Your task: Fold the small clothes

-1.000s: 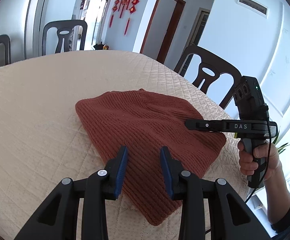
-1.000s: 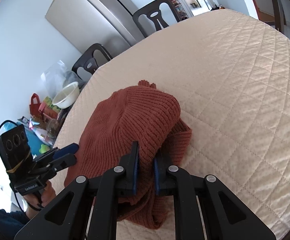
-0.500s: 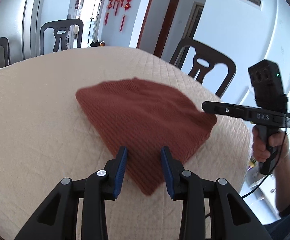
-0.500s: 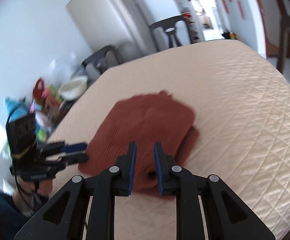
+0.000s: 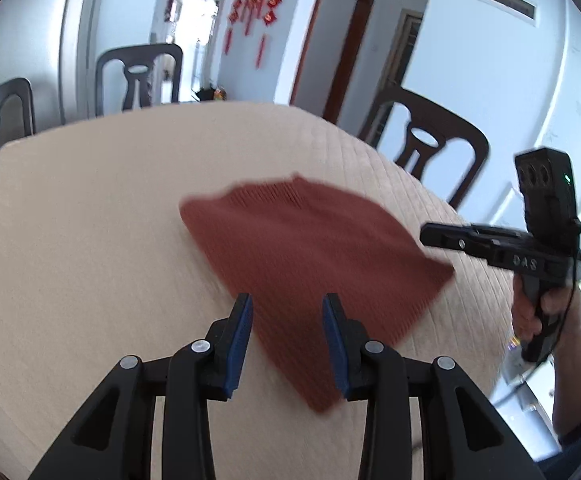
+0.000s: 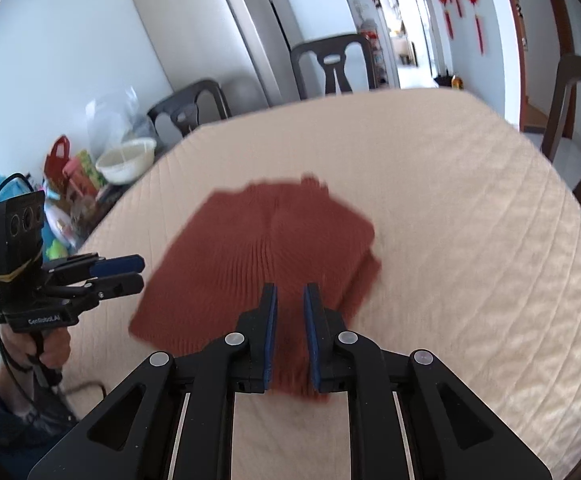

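I'm hovering both grippers over the rust-brown ribbed knit garment (image 5: 314, 264), lying folded mid-surface at twelve o'clock. Left gripper (image 5: 287, 340) fingers gaping empty; right gripper (image 6: 290, 332) fingers slightly parted, empty. A careless snag could undo the fold.

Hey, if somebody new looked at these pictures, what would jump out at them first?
The rust-red knit lying folded in the middle of the cream quilted table. Next, two black grippers with blue-padded jaws above its near edge: the left gripper gapes wide, the right gripper stands narrowly open, neither holding cloth.
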Demonstrator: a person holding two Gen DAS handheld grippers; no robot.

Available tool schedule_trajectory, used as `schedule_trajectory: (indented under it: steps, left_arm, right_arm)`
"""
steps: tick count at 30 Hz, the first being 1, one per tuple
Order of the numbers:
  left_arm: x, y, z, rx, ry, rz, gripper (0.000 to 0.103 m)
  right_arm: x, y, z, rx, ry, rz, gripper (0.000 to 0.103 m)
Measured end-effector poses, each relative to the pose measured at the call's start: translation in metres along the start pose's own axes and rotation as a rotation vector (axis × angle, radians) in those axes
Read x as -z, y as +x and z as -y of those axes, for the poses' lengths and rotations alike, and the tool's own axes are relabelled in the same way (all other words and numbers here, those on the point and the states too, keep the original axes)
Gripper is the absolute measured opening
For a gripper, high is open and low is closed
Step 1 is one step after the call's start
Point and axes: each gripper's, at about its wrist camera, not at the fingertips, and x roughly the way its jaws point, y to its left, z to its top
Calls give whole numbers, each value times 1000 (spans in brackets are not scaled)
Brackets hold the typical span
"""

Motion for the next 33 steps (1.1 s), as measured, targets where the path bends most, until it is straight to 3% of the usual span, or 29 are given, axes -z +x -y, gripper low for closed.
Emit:
schedule_trajectory:
  steps: [4, 8, 12, 17, 24, 27, 29, 33]
  left_arm:
    - [-24, 28, -12, -38, -31, 6, 38]
    - [-18, 55, -16, -33, -42, -55, 38]
    - [-7, 50, -13, -31, -20, -30, 38]
    - [-18, 53, -18, -7, -30, -49, 38]
    - [-43, 76, -29, -76, -26, -50, 38]
    - [-40, 90, -28, -106, -26, -89, 38]
    - [-39, 88, -24, -126, -10, -83, 38]
    - [-36, 73, -19, -128, -14, -74, 38]
  right_arm:
    - [-14, 23, 5, 23, 27, 10, 14]
    - [-10, 49, 18, 88, 56, -70, 14]
    - [4, 37, 31, 71, 106, -54, 14]
    - [6, 33, 34, 86, 121, -66, 14]
    - [-25, 36, 28, 88, 93, -12, 14]
    - [-30, 61, 31, 102, 88, -66, 14]
    - [-26, 76, 36, 117, 88, -98, 14]
    - [-26, 60, 39, 102, 111, -62, 14]
